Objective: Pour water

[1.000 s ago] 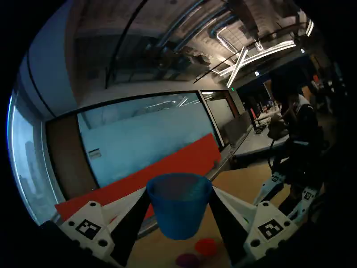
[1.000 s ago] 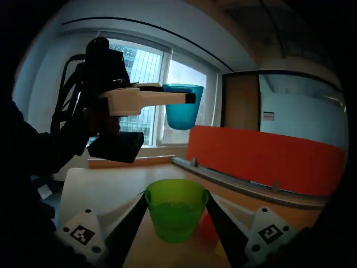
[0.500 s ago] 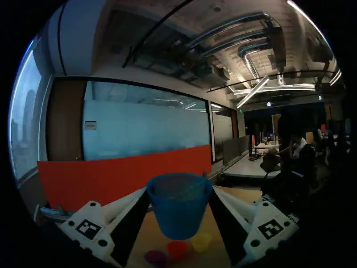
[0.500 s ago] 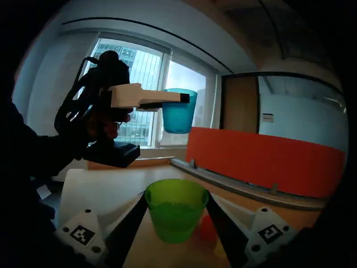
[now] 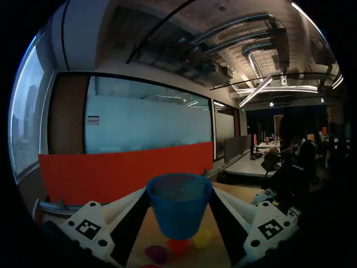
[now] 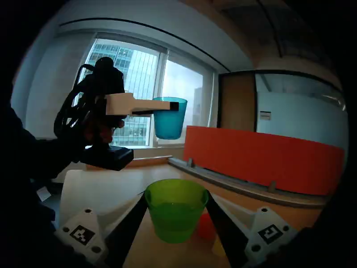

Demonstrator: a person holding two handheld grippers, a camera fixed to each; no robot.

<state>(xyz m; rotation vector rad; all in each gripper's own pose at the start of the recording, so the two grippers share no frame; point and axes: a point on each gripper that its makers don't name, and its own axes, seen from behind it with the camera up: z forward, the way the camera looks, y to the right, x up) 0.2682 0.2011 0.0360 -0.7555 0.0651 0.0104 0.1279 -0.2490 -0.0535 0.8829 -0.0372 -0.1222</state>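
Levelled out now, my left jaws clamp the blue cup (image 5: 179,206) upright, held high; my right jaws grip the green cup (image 6: 176,209) low over the table (image 6: 96,187).

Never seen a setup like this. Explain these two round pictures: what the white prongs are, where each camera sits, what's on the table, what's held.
No robot here: a person holds a two-fingered tool in each hand. Each round picture comes from a fisheye camera riding on one tool, looking along its white fingers. In the left gripper view, the left hand-held gripper is clamped on an upright blue cup. In the right gripper view, the right hand-held gripper is clamped on a green cup that seems to hold some liquid; farther off, the other tool holds its blue cup above the table. A purple cup, a red cup and a yellow cup stand on it.
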